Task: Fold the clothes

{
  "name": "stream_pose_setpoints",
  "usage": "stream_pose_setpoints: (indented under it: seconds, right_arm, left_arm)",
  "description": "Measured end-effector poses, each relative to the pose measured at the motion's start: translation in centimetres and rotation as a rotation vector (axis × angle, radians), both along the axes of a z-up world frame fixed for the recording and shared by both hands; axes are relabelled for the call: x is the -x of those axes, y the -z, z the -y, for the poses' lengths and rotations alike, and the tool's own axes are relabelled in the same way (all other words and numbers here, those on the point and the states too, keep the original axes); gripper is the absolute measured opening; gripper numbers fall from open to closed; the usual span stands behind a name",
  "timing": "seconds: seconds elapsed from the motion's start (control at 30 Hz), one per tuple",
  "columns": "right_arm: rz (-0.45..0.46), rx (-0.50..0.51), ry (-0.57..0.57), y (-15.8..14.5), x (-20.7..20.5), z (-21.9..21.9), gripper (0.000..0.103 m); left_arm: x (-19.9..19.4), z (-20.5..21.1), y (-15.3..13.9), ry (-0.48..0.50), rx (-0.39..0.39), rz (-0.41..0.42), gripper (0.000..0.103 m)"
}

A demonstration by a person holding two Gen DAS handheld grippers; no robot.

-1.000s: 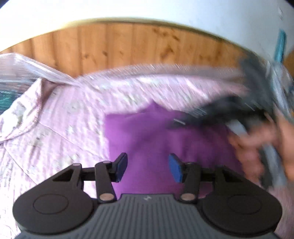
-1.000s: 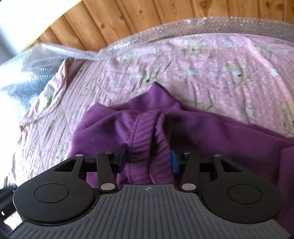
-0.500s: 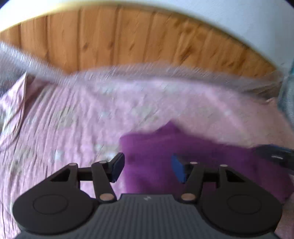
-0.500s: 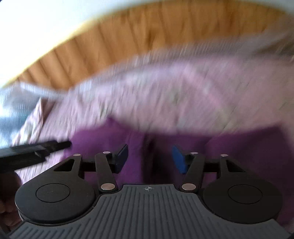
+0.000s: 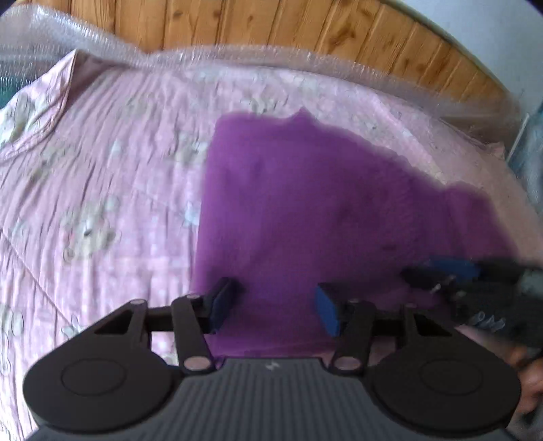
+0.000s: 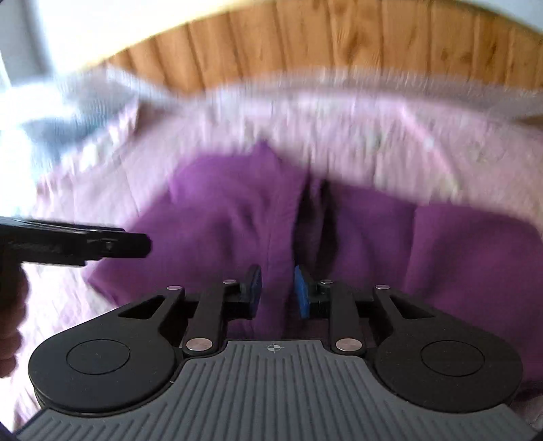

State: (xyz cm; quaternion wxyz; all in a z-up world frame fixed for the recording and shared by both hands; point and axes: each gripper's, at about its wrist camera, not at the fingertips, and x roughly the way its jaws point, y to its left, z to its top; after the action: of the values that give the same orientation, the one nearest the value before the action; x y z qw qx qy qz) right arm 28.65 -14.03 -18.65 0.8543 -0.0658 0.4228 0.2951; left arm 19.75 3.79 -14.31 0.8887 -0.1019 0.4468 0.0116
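Hovering: left gripper [image 5: 273,307] jaws apart, empty | right gripper [image 6: 275,291] jaws just narrowing, fabric between, grip uncertain | purple garment [image 5: 305,210] flat on bed [image 5: 101,190] | risk: pinching quilt too; fold drags

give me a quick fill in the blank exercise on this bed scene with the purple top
1. The purple fleece garment lies on a quilted bedspread whose main colour is ____.
2. The wall panelling behind the bed is made of ____.
3. The pads on the left gripper are coloured ____.
4. Clear ____ wrap runs along the far edge of the bedspread.

Missing words: pink; wood; blue; bubble
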Motion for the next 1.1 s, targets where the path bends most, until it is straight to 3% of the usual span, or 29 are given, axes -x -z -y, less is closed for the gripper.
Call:
stream_pose_setpoints:
  seconds: [0.07,0.1,0.2,0.23,0.27,0.3,0.4,0.47,0.5,0.57,0.6,0.67,0.7,0.73,0.8,0.9,1.0,1.07,1.1]
  right_arm:
    - [-0.008,-0.001,-0.004,0.0,-0.2,-0.2,0.034]
    - [0.004,-0.016,0.003,-0.8,0.2,0.0,0.034]
    - [0.054,-0.053,0.014,-2.8,1.3,0.7,0.033]
    - [0.042,-0.027,0.008,-2.0,1.3,0.7,0.033]
    - [0.002,0.005,0.006,-0.7,1.2,0.7,0.039]
    - [-0.028,-0.024,0.017,-0.3,0.9,1.4,0.053]
    - [-0.094,-0.133,0.069,-0.6,0.3,4.2,0.055]
    - [0.009,-0.180,0.158,-3.1,1.5,7.7,0.072]
    - [0.066,-0.161,0.243,-3.7,1.8,9.7,0.092]
    - [0.173,-0.106,0.423,-4.8,2.2,13.7,0.097]
    - [0.137,-0.105,0.454,-4.1,1.6,15.0,0.096]
    - [0.030,-0.113,0.490,-2.2,0.3,17.4,0.078]
    - [-0.024,-0.116,0.507,-1.3,-0.4,18.6,0.054]
    - [-0.077,-0.120,0.525,-0.4,-1.1,19.8,0.037]
    - [-0.014,-0.093,0.469,-1.7,-0.8,18.5,0.016]
    - [0.174,-0.031,0.364,-5.1,2.3,15.6,0.014]
    - [0.332,0.004,0.237,-7.8,6.1,12.2,0.014]
    - [0.397,0.020,0.158,-8.6,8.1,9.9,0.014]
    - [0.410,0.031,0.125,-8.5,8.5,8.7,0.014]
  left_arm:
    - [0.2,0.6,1.0,0.015,-0.052,-0.028,0.051]
    - [0.4,0.7,0.0,0.016,-0.040,-0.013,0.050]
    - [0.9,1.4,-0.7,0.046,-0.046,0.014,0.062]
    - [0.5,1.9,0.3,0.064,-0.074,-0.036,0.062]
    - [0.1,2.3,1.5,0.090,-0.097,-0.095,0.062]
    - [0.2,2.8,1.6,0.113,-0.140,-0.072,0.064]
    - [-0.4,3.5,-0.4,0.124,-0.159,-0.079,0.059]
    - [-0.6,4.2,-2.9,0.124,-0.142,-0.013,0.063]
    - [-1.0,4.9,-4.2,0.132,-0.131,0.011,0.068]
    - [-2.4,7.0,-6.1,0.177,-0.092,0.041,0.074]
    - [-3.6,8.6,-6.6,0.204,-0.072,0.040,0.079]
    - [-6.1,11.7,-7.6,0.257,-0.031,0.038,0.081]
    - [-7.3,13.3,-8.1,0.283,-0.010,0.038,0.082]
    - [-8.5,14.9,-8.5,0.310,0.010,0.036,0.082]
    - [-11.1,18.4,-9.1,0.362,0.049,0.009,0.083]
    - [-13.6,22.4,-9.2,0.429,0.097,-0.041,0.084]
    - [-15.3,24.6,-7.6,0.489,0.066,-0.127,0.087]
    - [-15.3,24.5,-6.3,0.490,-0.002,-0.166,0.049]
    - [-15.1,23.8,-6.0,0.473,-0.038,-0.175,0.014]
